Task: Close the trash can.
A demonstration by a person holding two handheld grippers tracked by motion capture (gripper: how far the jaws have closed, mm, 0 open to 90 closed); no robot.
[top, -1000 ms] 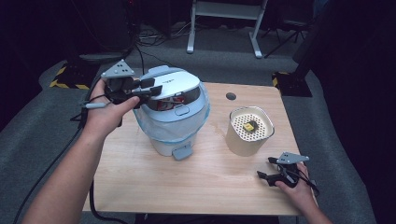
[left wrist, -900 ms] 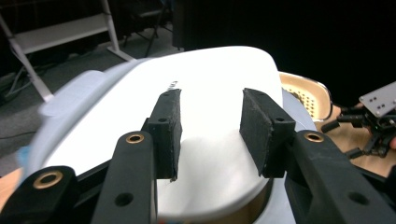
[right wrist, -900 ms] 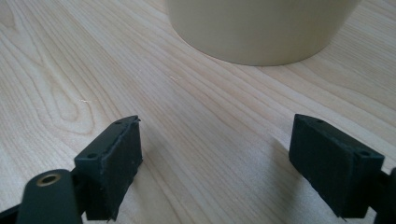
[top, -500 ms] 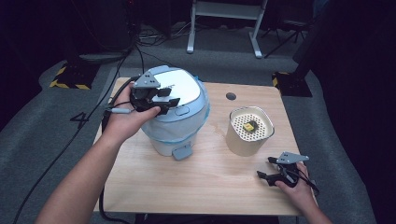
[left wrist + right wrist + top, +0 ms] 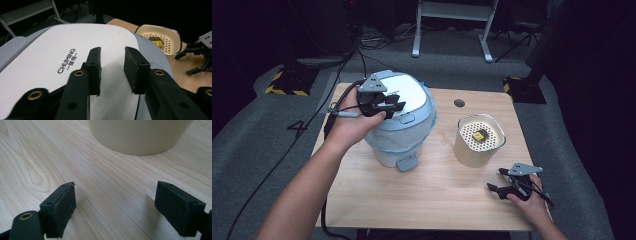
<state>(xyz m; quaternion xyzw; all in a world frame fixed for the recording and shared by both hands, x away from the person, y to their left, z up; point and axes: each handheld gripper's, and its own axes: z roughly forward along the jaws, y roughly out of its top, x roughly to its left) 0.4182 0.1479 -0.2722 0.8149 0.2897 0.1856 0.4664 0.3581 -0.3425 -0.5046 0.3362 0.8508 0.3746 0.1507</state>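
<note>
hovering over the white lid [image 5: 404,95] of the pedal bin [image 5: 398,122], left tool [image 5: 381,102] sitting just above the lid's near-left part, jaws pointing across the top toward the far side. standing a narrow gap apart in the left gripper view [image 5: 113,71], jaws having just been closing, nothing lying between the pads, only bare lid with "chuming" lettering [image 5: 67,61] showing just left of the left pad. whether the pads are touching the lid: cannot tell. not gripping anything, so still open.

resting low at the near right corner of the surface [image 5: 432,200], right tool [image 5: 512,182] spreading its jaws wide, pads [image 5: 60,205] well apart with only wood grain between them, holding nothing. standing just ahead of that tool, cream container [image 5: 478,140], its perforated top [image 5: 480,132] carrying a small yellow piece [image 5: 480,134]; rounded base of the same container [image 5: 140,135] showing straight beyond the open jaws in the right gripper view. sitting well apart from the left tool, beyond the lid's far edge, same container [image 5: 160,37] with the right tool [image 5: 197,57] beside it.

bin's grey pedal [image 5: 407,163] lying below the left tool, on the near side of the bin's base.
</note>
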